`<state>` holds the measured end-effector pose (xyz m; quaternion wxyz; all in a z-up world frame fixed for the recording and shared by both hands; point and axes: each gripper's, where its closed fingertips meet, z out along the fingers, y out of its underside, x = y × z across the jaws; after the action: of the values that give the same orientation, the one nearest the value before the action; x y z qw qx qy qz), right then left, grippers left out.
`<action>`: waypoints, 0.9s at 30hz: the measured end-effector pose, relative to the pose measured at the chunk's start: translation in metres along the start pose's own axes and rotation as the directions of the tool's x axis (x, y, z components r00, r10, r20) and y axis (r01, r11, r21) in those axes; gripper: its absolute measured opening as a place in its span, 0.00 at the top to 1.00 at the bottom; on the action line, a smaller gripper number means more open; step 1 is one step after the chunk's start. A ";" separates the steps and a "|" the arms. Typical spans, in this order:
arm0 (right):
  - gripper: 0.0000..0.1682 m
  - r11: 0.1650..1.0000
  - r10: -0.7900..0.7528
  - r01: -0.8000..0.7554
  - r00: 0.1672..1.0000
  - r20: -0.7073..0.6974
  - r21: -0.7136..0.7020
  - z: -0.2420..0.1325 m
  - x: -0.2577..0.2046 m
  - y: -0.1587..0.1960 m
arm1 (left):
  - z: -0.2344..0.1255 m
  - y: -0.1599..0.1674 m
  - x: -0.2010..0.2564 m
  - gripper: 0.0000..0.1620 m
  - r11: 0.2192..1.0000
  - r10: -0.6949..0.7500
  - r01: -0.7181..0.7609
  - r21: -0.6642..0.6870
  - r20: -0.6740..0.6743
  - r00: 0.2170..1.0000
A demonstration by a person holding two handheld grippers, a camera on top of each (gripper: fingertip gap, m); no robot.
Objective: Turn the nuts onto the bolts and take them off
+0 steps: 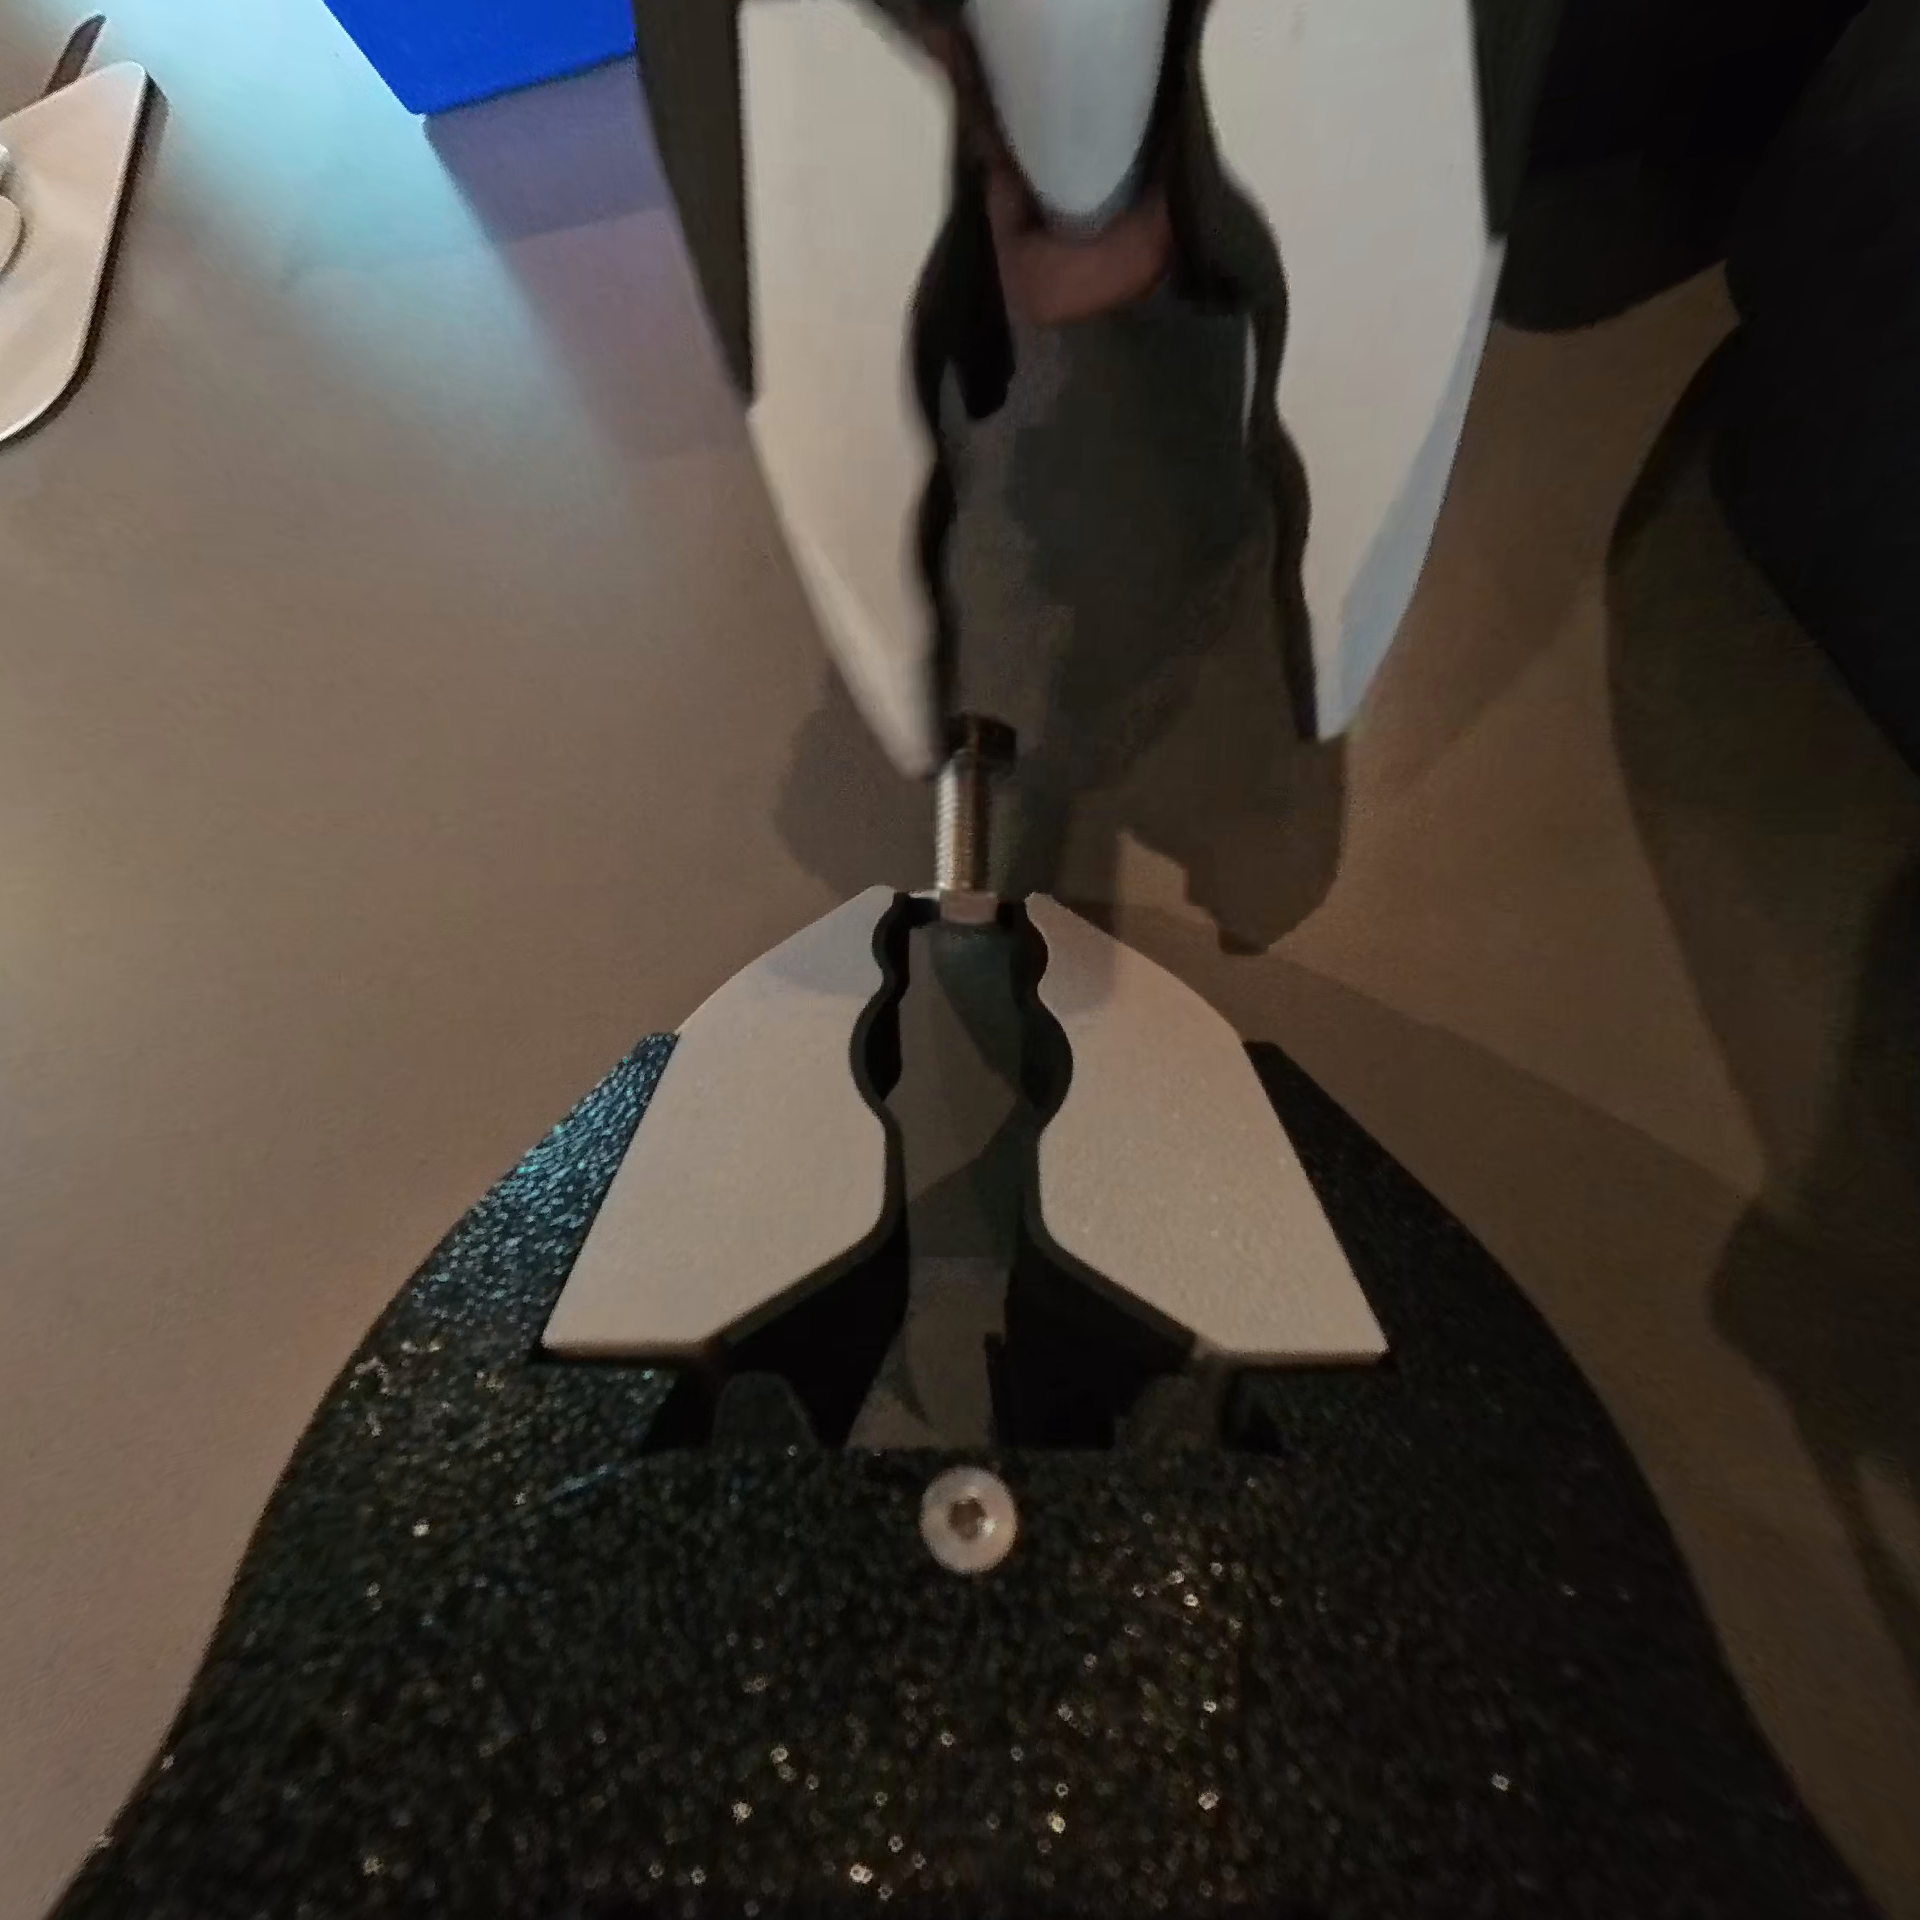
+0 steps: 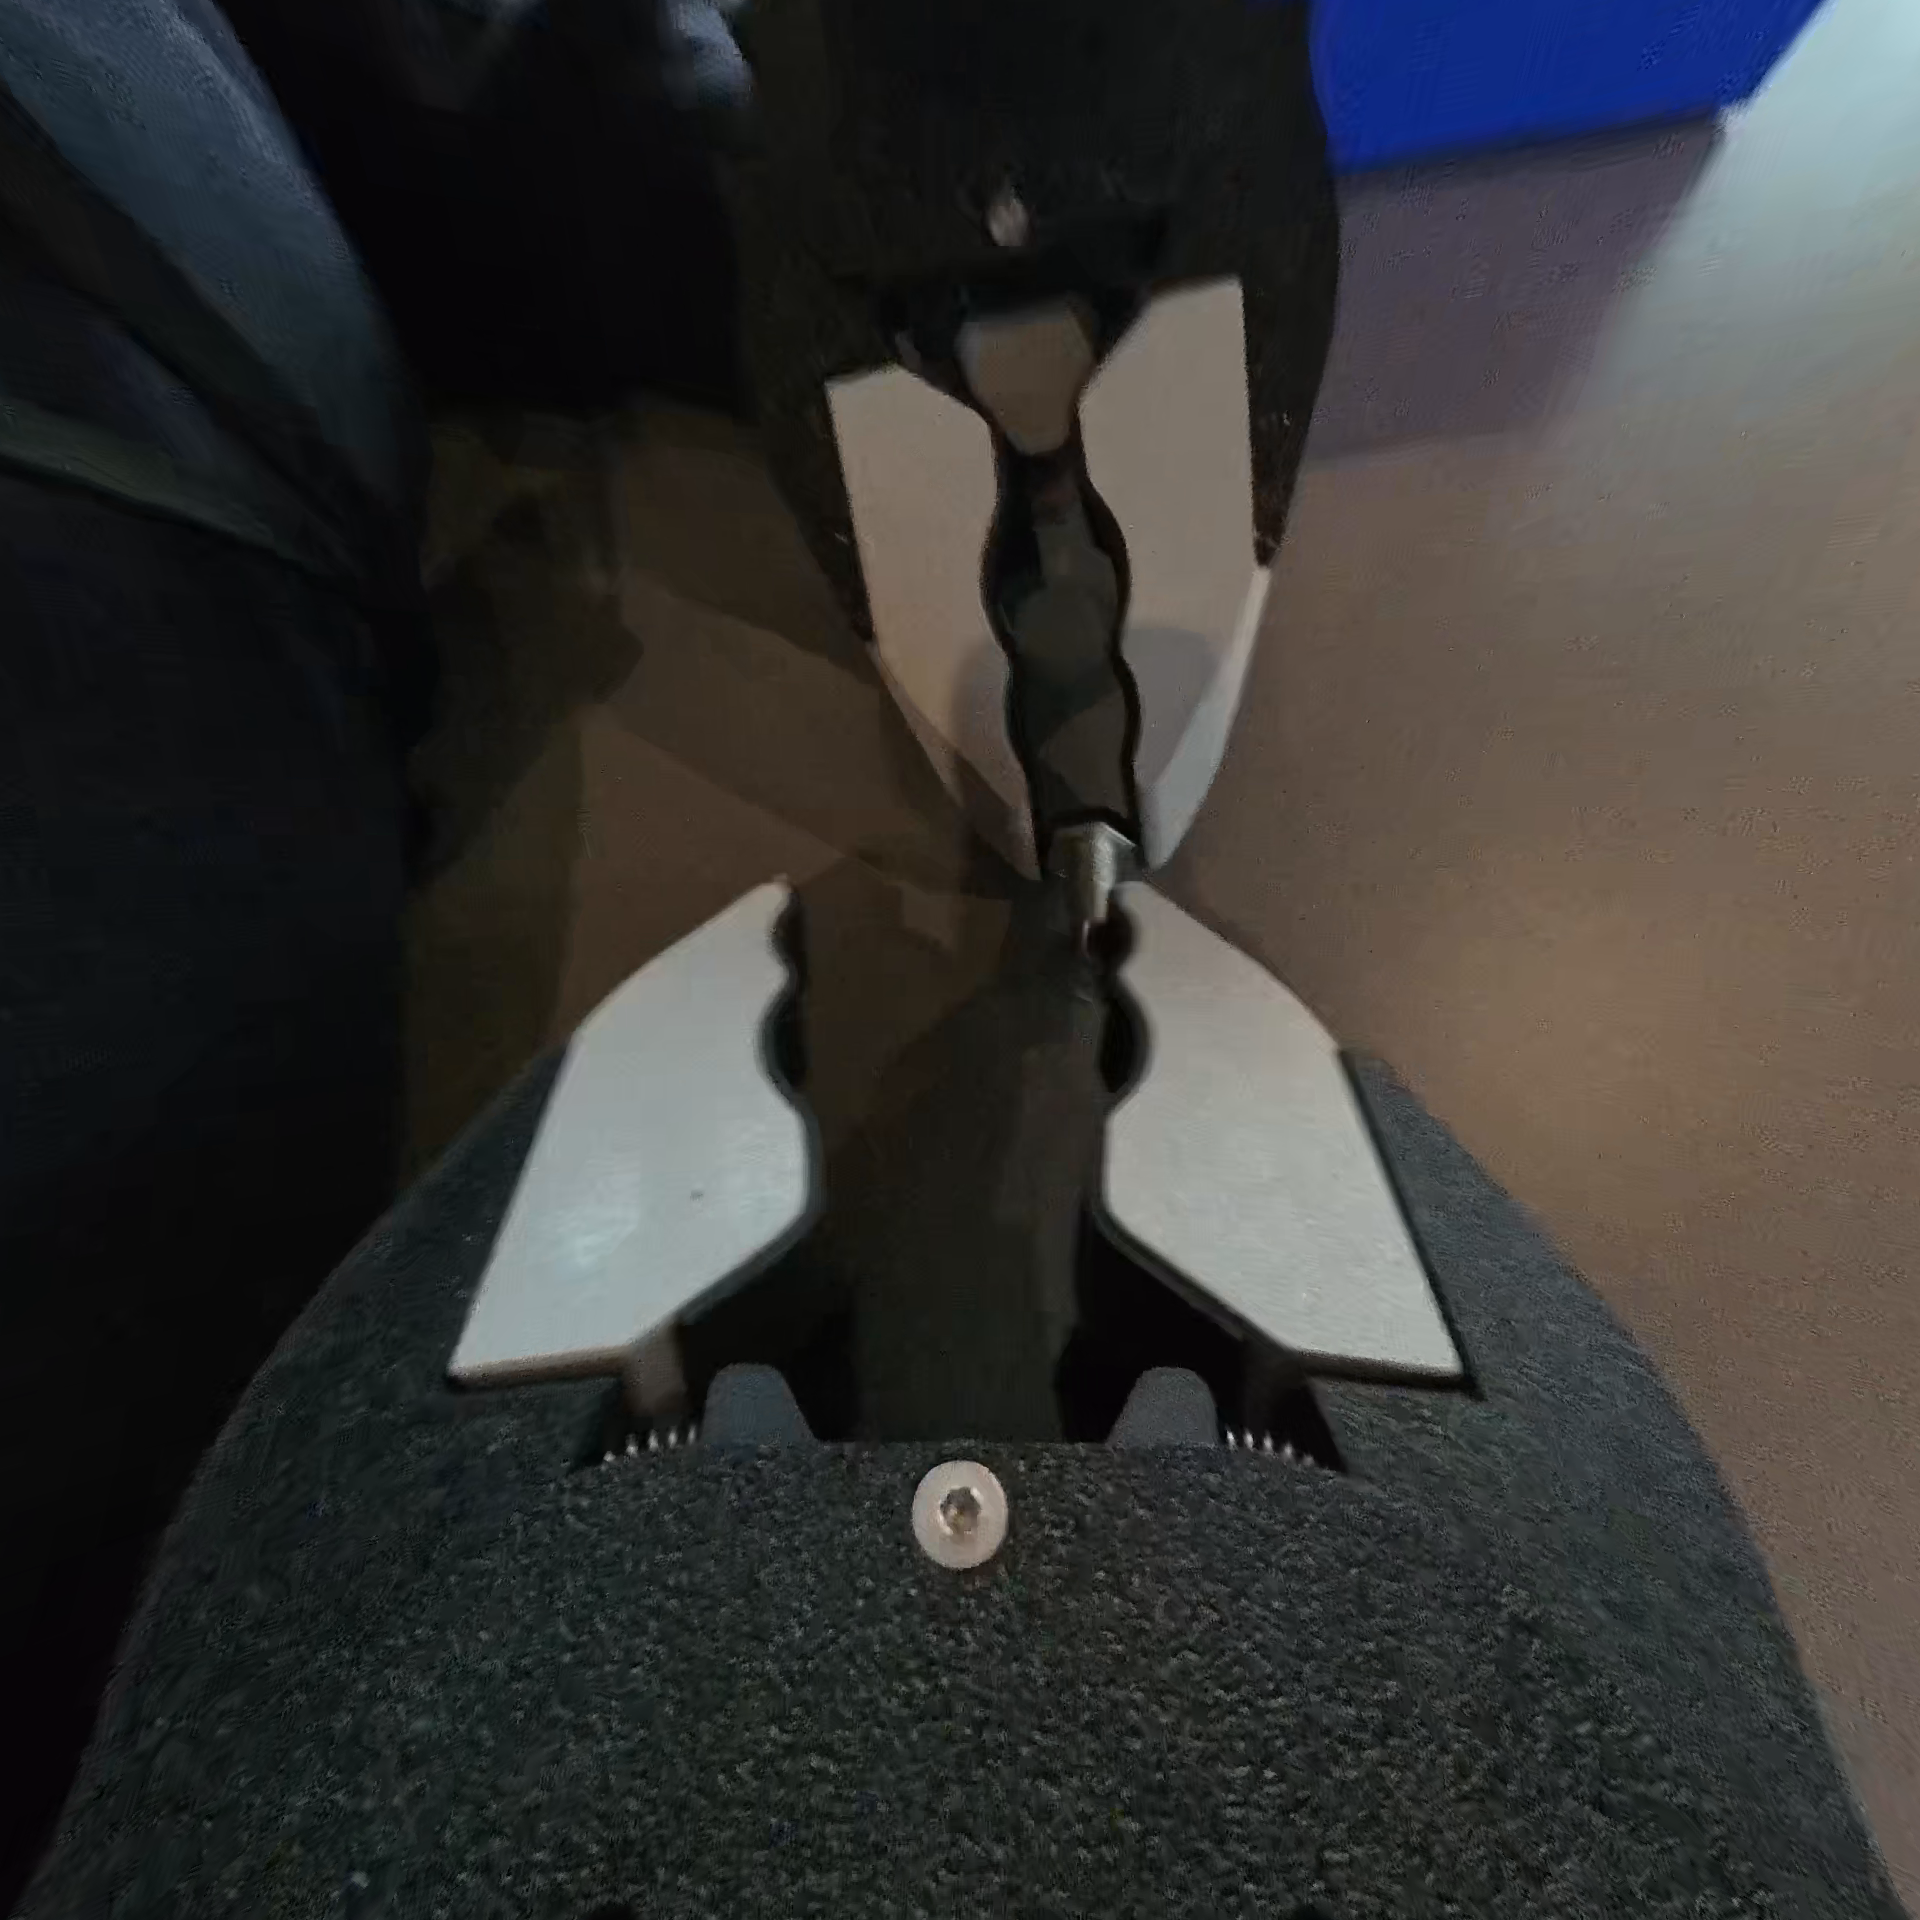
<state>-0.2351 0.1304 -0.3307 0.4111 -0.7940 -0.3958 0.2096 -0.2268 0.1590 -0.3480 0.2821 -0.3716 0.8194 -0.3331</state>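
In the left wrist view, the left gripper (image 1: 966, 902) is closed on the hexagonal end of a bolt (image 1: 964, 844), pinching it right at the fingertips. The threaded shaft points away from the camera toward the right gripper (image 1: 1117, 743), which comes in from the top of the picture with its fingers spread; its left-hand fingertip (image 1: 914, 743) touches the bolt's far end, where a dark nut (image 1: 985, 736) sits on the thread, while the other finger stands well clear. The whole assembly hangs above a plain brown table (image 1: 416, 727). This view alone shows a flat metal plate (image 1: 62, 249) at the far left edge and the thread of the bolt. A blue box (image 1: 488, 52) lies at the top. In the right wrist view, the right gripper (image 2: 956, 904) is seen from behind with its fingers wide apart; only the right-hand fingertip (image 2: 1127, 909) meets the bolt (image 2: 1086, 862), so it is open rather than clamped. Opposite, the left gripper (image 2: 1091, 847) holds the bolt between its closed tips. Here the bolt is foreshortened and blurred, and the nut cannot be made out. This view adds dark clothing (image 2: 187, 727) along the left side, and the blue box (image 2: 1538, 73) sits at the upper right.
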 end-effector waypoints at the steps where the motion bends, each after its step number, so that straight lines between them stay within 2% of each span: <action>1: 0.78 0.999 -0.009 0.007 0.999 0.049 0.050 -0.006 -0.008 -0.008 | 0.000 0.001 -0.002 0.89 1.000 -0.009 0.009 -0.004 0.007 1.000; 3: 0.71 0.994 0.012 -0.011 1.000 -0.005 0.109 -0.012 0.001 -0.016 | 0.000 0.001 -0.001 0.89 1.000 -0.012 0.012 -0.005 0.002 1.000; 5: 0.65 0.999 0.024 -0.020 0.997 -0.073 0.051 -0.008 0.012 -0.006 | 0.000 0.001 -0.001 0.89 1.000 -0.007 0.007 -0.003 0.004 1.000; 8: 0.60 0.996 0.021 -0.028 0.995 -0.094 -0.079 0.005 0.015 0.013 | 0.000 0.000 -0.001 0.89 1.000 -0.005 0.005 -0.003 0.004 1.000; 11: 0.61 0.991 -0.002 -0.009 0.997 -0.084 -0.135 0.013 0.012 0.020 | 0.000 0.000 -0.001 0.89 1.000 -0.002 0.002 -0.002 0.005 1.000; 14: 0.62 0.994 -0.029 0.022 0.997 -0.073 -0.105 0.009 0.009 0.013 | 0.000 0.000 0.000 0.89 1.000 -0.003 0.003 -0.001 -0.002 1.000; 15: 0.65 0.997 -0.043 0.039 0.997 -0.059 -0.066 0.006 0.006 0.007 | 0.000 0.000 0.000 0.89 1.000 -0.002 0.002 -0.001 -0.001 1.000; 16: 0.75 0.999 -0.051 0.051 0.999 -0.004 -0.010 0.002 -0.004 -0.002 | 0.000 0.001 -0.001 0.89 1.000 -0.006 0.006 -0.003 0.004 1.000; 17: 0.76 0.998 -0.041 0.040 0.999 0.025 0.050 -0.002 -0.008 -0.011 | 0.000 0.001 -0.001 0.89 1.000 -0.008 0.008 -0.003 0.002 1.000; 19: 0.71 0.998 0.000 0.002 1.000 -0.024 0.070 -0.005 0.002 -0.013 | 0.000 0.000 -0.001 0.89 1.000 -0.002 0.002 -0.002 0.006 1.000; 22: 0.63 0.998 0.060 -0.062 0.994 -0.090 -0.017 -0.001 0.016 0.005 | 0.000 0.000 -0.001 0.89 1.000 0.000 0.000 -0.001 0.007 1.000; 25: 0.62 0.995 0.081 -0.086 0.994 -0.072 -0.058 0.005 0.015 0.011 | 0.000 0.000 0.000 0.89 1.000 0.001 -0.001 0.000 0.005 1.000; 27: 0.66 0.997 0.062 -0.064 0.998 -0.032 -0.039 0.005 0.008 0.007 | 0.000 0.000 0.000 0.89 1.000 -0.001 0.001 -0.001 0.004 1.000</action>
<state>-0.2309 0.1370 -0.3394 0.3944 -0.8173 -0.3682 0.2022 -0.2269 0.1595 -0.3478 0.2833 -0.3728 0.8188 -0.3322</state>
